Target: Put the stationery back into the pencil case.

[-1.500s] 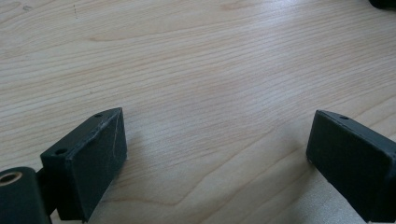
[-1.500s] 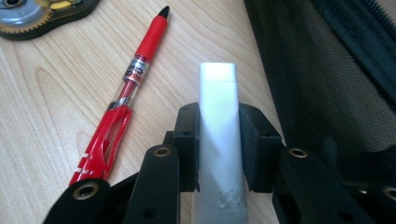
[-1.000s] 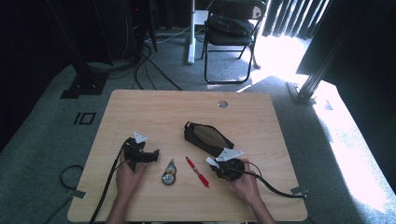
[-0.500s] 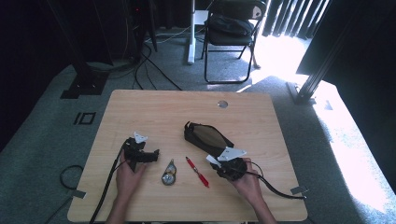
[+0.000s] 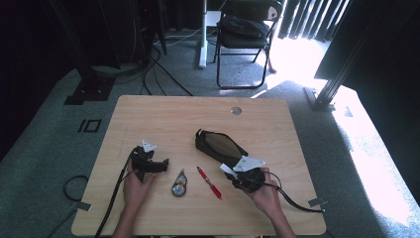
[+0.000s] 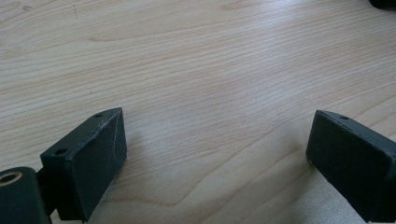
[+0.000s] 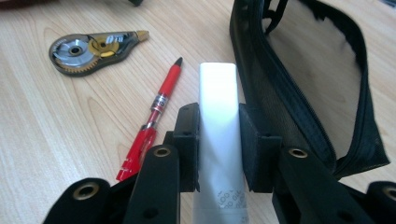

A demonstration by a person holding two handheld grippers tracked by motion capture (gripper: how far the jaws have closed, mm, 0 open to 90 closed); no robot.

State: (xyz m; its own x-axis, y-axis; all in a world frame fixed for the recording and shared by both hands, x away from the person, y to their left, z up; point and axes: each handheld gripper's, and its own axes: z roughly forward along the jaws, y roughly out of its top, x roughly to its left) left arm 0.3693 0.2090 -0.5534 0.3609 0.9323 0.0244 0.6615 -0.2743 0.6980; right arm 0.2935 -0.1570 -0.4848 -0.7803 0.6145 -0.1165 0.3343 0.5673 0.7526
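Observation:
My right gripper (image 7: 218, 122) is shut on a white oblong stick (image 7: 217, 84), which points forward between the jaws. It is held low over the table, just left of the open black pouch (image 7: 317, 70). A red pen (image 7: 156, 112) lies to the stick's left, and a correction tape dispenser (image 7: 93, 46) lies farther left. In the high view the right gripper (image 5: 236, 173) sits at the near end of the pouch (image 5: 218, 145), with the pen (image 5: 209, 182) and the tape dispenser (image 5: 179, 184) beside it. My left gripper (image 6: 217, 126) is open over bare wood, and stands at the table's left (image 5: 157, 164).
The wooden table (image 5: 173, 114) has a round cable hole (image 5: 236, 110) near its far edge. A folding chair (image 5: 245, 29) and floor cables stand beyond the table. A cable (image 5: 292, 198) trails from the right gripper toward the front right corner.
The right gripper has shifted very slightly toward the pouch, still shut on the white stick. The left gripper has not moved.

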